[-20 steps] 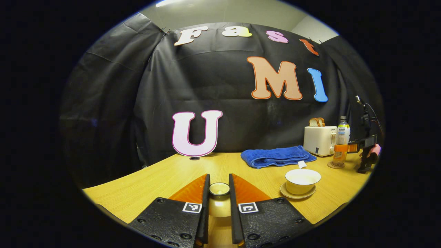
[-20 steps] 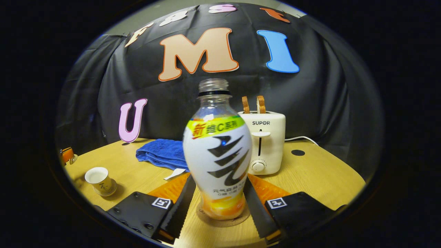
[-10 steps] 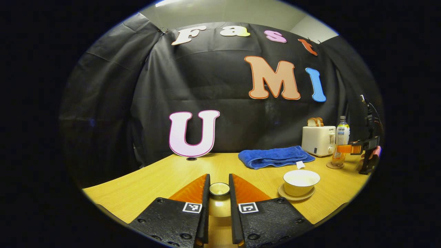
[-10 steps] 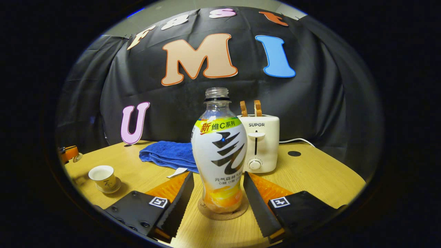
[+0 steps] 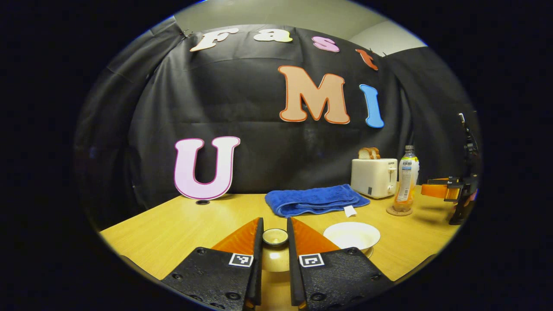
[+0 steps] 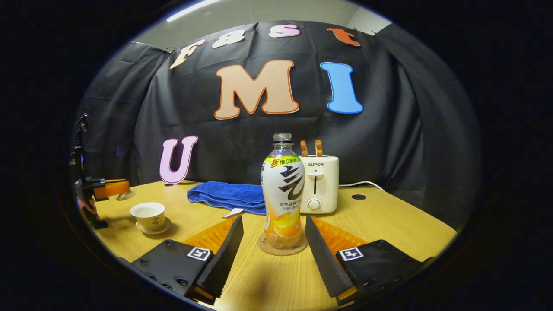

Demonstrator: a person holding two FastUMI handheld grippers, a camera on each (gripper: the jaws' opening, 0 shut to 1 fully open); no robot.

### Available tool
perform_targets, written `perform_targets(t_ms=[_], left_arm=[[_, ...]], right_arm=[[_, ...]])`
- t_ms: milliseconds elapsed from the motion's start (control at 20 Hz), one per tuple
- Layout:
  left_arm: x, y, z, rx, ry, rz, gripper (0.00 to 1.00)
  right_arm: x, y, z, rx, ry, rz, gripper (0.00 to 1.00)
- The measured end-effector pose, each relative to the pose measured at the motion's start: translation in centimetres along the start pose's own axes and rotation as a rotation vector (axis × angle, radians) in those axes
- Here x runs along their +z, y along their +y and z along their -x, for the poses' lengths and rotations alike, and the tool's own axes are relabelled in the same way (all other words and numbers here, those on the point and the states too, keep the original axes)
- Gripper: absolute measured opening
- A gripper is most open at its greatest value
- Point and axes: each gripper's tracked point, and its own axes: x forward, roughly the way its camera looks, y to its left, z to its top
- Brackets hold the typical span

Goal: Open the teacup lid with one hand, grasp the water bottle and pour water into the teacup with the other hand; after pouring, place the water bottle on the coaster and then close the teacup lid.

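Bottle set down, right gripper backed away

On the bench (image 6: 389,224), the water bottle (image 6: 283,190) stands upright on its coaster (image 6: 282,249); the right gripper (image 6: 273,242) has drawn back, jaws open and clear of it. The left gripper (image 5: 275,242), jaws clamped on the teacup lid (image 5: 275,236), has swung nearer the uncovered teacup (image 5: 351,235).

Glossy ceramic teacup (image 6: 148,213), clear plastic water bottle (image 6: 283,191), rough cork coaster (image 6: 282,248), fluffy blue cloth towel (image 6: 228,195), matt wood-grain desk (image 6: 389,224), smooth plastic toaster (image 6: 320,185).
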Motion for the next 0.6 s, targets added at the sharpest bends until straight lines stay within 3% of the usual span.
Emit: perform_targets(t_ms=[150, 250, 300, 600], left_arm=[[0.0, -1.7, -1.3, -0.057, -0.003, 0.003, 0.24], [0.1, -3.0, -1.8, -0.104, -0.003, 0.004, 0.23], [0.1, -3.7, -2.1, -0.134, -0.004, 0.004, 0.23], [0.1, -7.9, -2.5, -0.327, 0.0, -0.005, 0.23]], right_arm=[[0.8, -0.5, 1.6, -0.021, -0.053, 0.003, 0.89], [0.5, -0.5, 2.4, -0.023, -0.05, 0.002, 0.93], [0.6, -0.6, 2.5, -0.028, -0.047, 0.003, 0.89], [0.7, -1.1, 3.4, -0.052, -0.051, 0.003, 0.93]])
